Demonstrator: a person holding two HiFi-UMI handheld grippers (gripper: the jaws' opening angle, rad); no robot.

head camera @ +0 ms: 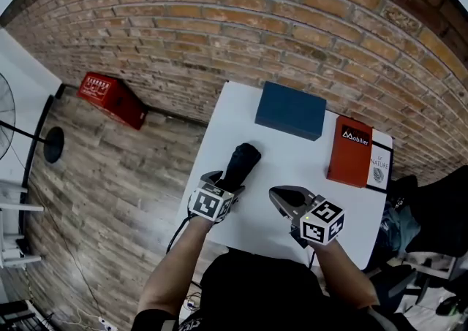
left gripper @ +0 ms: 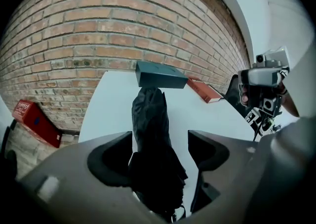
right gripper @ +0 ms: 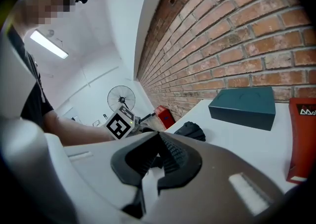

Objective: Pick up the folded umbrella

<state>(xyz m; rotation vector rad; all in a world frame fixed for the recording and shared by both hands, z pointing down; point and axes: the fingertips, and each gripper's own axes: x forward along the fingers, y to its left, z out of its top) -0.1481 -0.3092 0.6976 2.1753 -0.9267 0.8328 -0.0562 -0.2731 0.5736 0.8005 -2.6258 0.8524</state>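
Note:
The folded umbrella (head camera: 242,163) is black and lies lengthwise on the white table (head camera: 344,205), near its left edge. In the left gripper view the umbrella (left gripper: 149,114) runs away from me between the jaws. My left gripper (head camera: 225,182) is over its near end, open wide, one jaw on each side (left gripper: 160,155). To the right, my right gripper (head camera: 276,193) hovers over bare table, apart from the umbrella. Its jaws (right gripper: 157,141) meet with nothing between them. The umbrella's far end (right gripper: 190,130) shows just beyond them.
A dark blue box (head camera: 290,109) sits at the table's far edge by the brick wall. A red book (head camera: 351,150) lies at the far right on a white booklet (head camera: 380,165). On the wooden floor to the left are a red crate (head camera: 113,99) and a fan (head camera: 9,121).

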